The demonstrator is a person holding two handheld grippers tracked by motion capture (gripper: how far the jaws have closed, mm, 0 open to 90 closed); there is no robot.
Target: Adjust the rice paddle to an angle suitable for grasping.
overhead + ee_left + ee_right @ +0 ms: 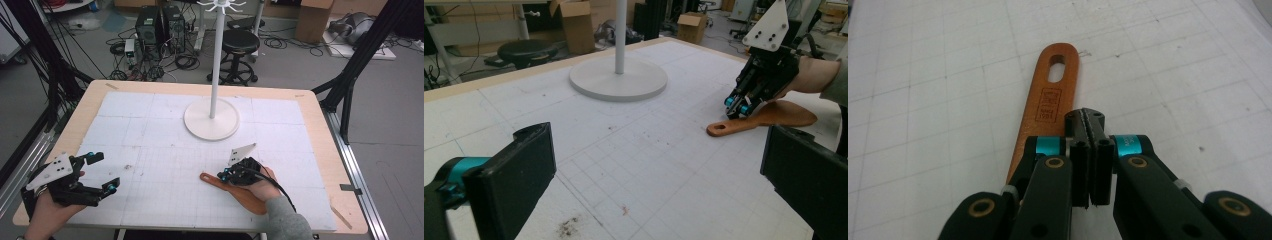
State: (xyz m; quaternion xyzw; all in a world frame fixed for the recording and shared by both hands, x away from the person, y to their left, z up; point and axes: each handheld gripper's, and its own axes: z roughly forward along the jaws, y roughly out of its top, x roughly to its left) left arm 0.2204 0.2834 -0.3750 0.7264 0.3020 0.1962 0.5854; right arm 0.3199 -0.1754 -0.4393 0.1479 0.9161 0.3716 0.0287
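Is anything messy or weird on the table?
A little. There are small brown crumbs or stains on the white gridded mat near the left tool. The wooden spatula lies flat and looks undamaged, and the white stand stands upright. Nothing looks spilled or broken.

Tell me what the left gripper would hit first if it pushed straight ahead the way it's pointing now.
Most likely nothing but the white gridded mat: the left gripper, jaws wide open, looks low across it. Farther on lie the wooden spatula and the right gripper to one side, the white stand base to the other. Depth is unclear.
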